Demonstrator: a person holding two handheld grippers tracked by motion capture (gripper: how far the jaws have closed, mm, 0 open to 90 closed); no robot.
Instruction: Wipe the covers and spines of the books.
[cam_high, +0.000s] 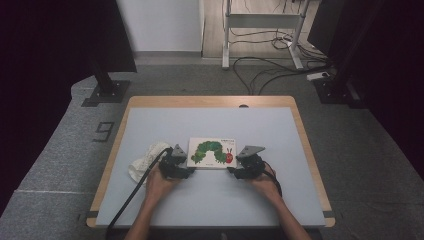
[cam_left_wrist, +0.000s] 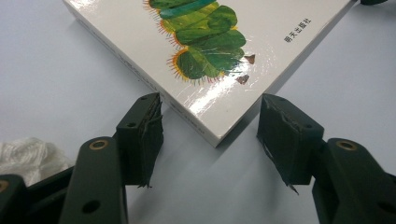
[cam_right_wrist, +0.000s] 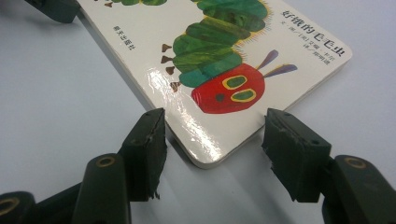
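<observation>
- A picture book (cam_high: 212, 153) with a green caterpillar on its white cover lies flat on the pale table (cam_high: 210, 200), closed, cover up.
- The left gripper (cam_high: 184, 169) sits at the book's near left corner. In the left gripper view (cam_left_wrist: 210, 135) its jaws stand partly open, one on each side of that sharp corner, and the pads (cam_left_wrist: 148, 135) do not press on the book; a thin gap shows on both sides.
- The right gripper (cam_high: 235, 171) sits at the book's near right corner, the one by the caterpillar's red head. In the right gripper view (cam_right_wrist: 212, 149) its jaws are likewise about half open and straddle the rounded corner without touching it; nothing is gripped.
- Both grippers rest low, close to the table, each held by one of the person's hands (cam_high: 159, 184), with the forearms coming in from the side of the table nearer than the book.
- A crumpled white cloth (cam_high: 146, 161) lies to the left of the book, just beyond the left gripper; a bit of it shows at the lower left edge of the left gripper view.
- A black cable (cam_high: 131, 196) trails from the left gripper away from the book toward the table's near edge.
- The book's spine side, with small printed characters, faces the left gripper.
</observation>
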